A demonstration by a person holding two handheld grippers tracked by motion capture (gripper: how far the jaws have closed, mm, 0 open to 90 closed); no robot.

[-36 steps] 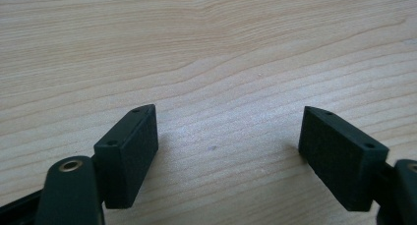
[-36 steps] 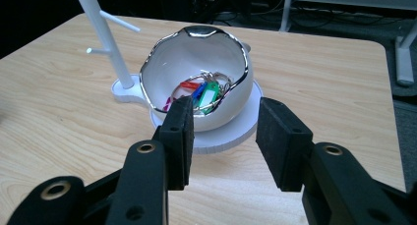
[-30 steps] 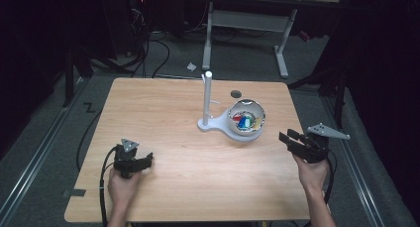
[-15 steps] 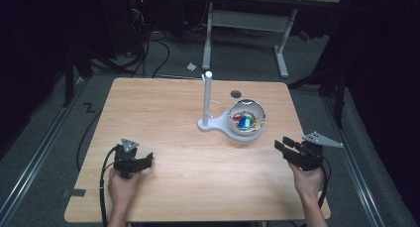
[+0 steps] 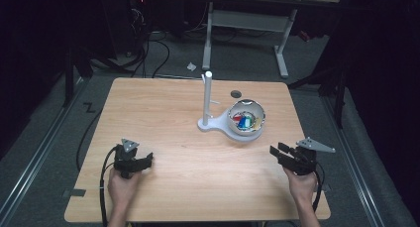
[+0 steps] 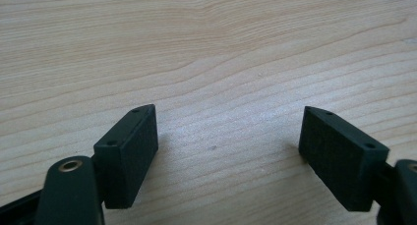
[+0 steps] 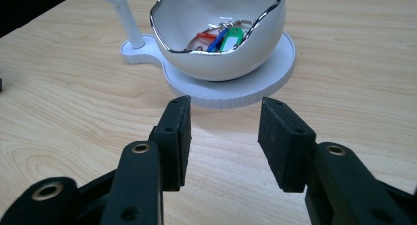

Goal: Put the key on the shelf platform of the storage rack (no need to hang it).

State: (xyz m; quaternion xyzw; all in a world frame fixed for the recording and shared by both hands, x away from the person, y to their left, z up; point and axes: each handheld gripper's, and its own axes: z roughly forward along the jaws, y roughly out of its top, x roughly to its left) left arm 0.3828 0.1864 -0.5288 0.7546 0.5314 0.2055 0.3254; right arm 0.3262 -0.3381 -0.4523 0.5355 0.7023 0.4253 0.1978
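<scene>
Hand-held gripper [image 7: 223,144] — bowl [image 7: 221,38] just ahead

Dim room: grey floor [image 5: 44,138], metal-legged desk [image 5: 247,19] behind.

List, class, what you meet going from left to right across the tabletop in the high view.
Left gripper → white post → bowl of key tags → right gripper.
</scene>
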